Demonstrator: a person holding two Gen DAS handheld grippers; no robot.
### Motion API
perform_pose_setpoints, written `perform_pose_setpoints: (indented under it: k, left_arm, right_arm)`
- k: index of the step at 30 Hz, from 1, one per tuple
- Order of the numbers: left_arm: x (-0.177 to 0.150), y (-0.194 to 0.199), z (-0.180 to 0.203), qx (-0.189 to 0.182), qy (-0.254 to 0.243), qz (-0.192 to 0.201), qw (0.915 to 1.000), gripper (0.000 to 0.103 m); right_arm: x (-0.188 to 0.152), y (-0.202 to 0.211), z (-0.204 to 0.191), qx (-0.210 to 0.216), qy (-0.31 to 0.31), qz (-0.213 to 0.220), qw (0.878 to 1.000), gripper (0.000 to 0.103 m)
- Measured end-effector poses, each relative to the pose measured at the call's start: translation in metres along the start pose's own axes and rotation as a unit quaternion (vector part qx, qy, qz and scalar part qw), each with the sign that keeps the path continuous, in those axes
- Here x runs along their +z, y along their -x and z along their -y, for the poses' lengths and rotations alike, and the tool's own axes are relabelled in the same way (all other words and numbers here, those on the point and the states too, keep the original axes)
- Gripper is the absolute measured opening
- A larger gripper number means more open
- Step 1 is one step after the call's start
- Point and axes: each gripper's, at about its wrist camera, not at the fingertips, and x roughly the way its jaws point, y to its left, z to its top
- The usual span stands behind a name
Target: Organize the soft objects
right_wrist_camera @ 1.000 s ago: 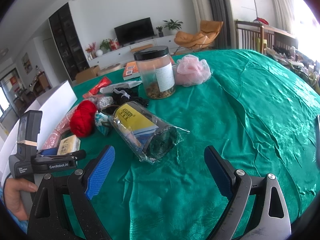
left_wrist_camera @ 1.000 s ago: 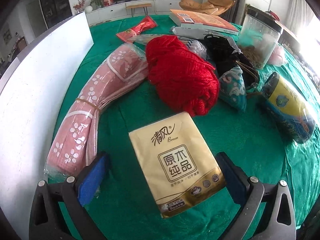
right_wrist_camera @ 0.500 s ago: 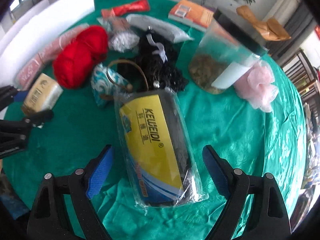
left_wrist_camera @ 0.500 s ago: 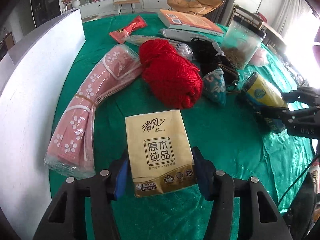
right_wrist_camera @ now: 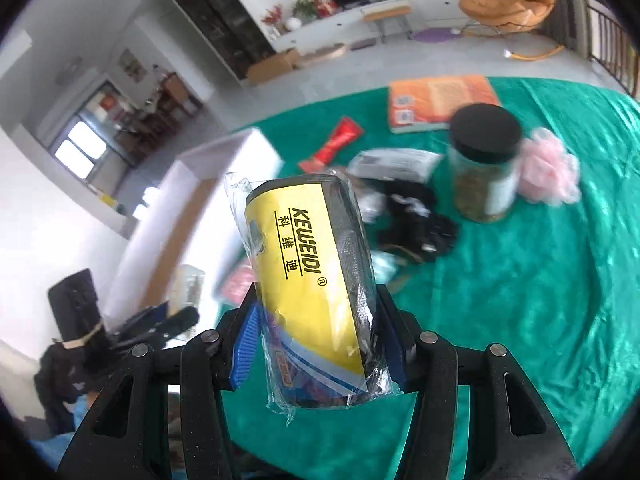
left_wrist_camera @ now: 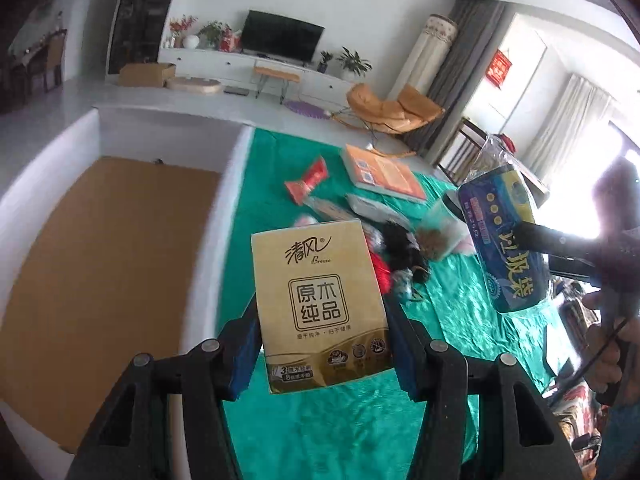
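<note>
Gold tissue pack (left_wrist_camera: pixel 320 304) pinched in L gripper (left_wrist_camera: pixel 320 344); R gripper (right_wrist_camera: pixel 316 344) closing on wrapped bag roll (right_wrist_camera: pixel 312 280)

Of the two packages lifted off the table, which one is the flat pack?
The gold tissue pack in the left gripper is flat; the yellow roll of garbage bags in the right gripper is cylindrical.

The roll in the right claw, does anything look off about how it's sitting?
Yes. The wrapped roll leans in the closing right claw, top tipped left. Its loose plastic wrap is crumpled and sticks out at both ends. Nothing looks torn or spilled.
</note>
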Motion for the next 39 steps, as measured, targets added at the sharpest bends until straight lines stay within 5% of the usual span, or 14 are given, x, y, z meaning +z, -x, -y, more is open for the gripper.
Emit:
perform_pose_setpoints:
  k: [4, 8, 9, 11, 13, 19, 22, 24, 29, 32, 39]
  left_arm:
    - [0.009, 0.048, -0.058, 0.092, 0.014, 0.033, 0.9951, 0.056]
    - [0.002, 0.071, -0.101, 0.173, 0.027, 0.041, 0.9837, 0.059]
    - [-0.001, 0.070, -0.108, 0.199, 0.029, 0.038, 0.9788, 0.065]
    - [-0.007, 0.067, -0.117, 0.237, 0.038, 0.038, 0.9700, 0.087]
    - [-0.015, 0.062, -0.118, 0.239, 0.045, 0.049, 0.9687, 0.094]
    - [-0.016, 0.040, -0.059, 0.148, 0.004, 0.058, 0.9873, 0.095]
    - [-0.023, 0.017, -0.003, 0.072, -0.040, 0.042, 0.9958, 0.103]
    - [-0.038, -0.015, 0.033, 0.038, -0.077, 0.010, 0.9963, 0.103]
    - [-0.081, -0.111, 0.095, 0.022, -0.121, -0.071, 0.9899, 0.103]
    - [-0.095, -0.155, 0.108, 0.038, -0.115, -0.093, 0.9882, 0.103]
    - [-0.086, -0.200, 0.123, 0.094, -0.150, -0.097, 0.9795, 0.103]
  right_arm:
    - [0.011, -0.047, -0.092, 0.088, 0.037, -0.012, 0.995, 0.056]
    - [0.004, -0.105, -0.166, 0.114, 0.078, -0.037, 0.990, 0.058]
    - [0.001, -0.115, -0.176, 0.122, 0.082, -0.040, 0.988, 0.061]
    - [-0.011, -0.130, -0.186, 0.139, 0.079, -0.037, 0.986, 0.093]
    - [-0.017, -0.137, -0.179, 0.127, 0.084, -0.032, 0.988, 0.092]
    - [-0.050, -0.105, -0.077, -0.092, 0.091, 0.047, 0.990, 0.092]
    - [-0.084, -0.094, 0.002, -0.268, 0.062, 0.052, 0.960, 0.092]
    - [-0.104, -0.093, 0.052, -0.332, 0.025, 0.035, 0.942, 0.092]
    - [-0.122, -0.084, 0.115, -0.385, -0.025, 0.036, 0.922, 0.092]
    - [-0.111, -0.083, 0.136, -0.352, -0.050, 0.060, 0.933, 0.093]
    - [-0.096, -0.102, 0.143, -0.358, -0.058, 0.062, 0.930, 0.099]
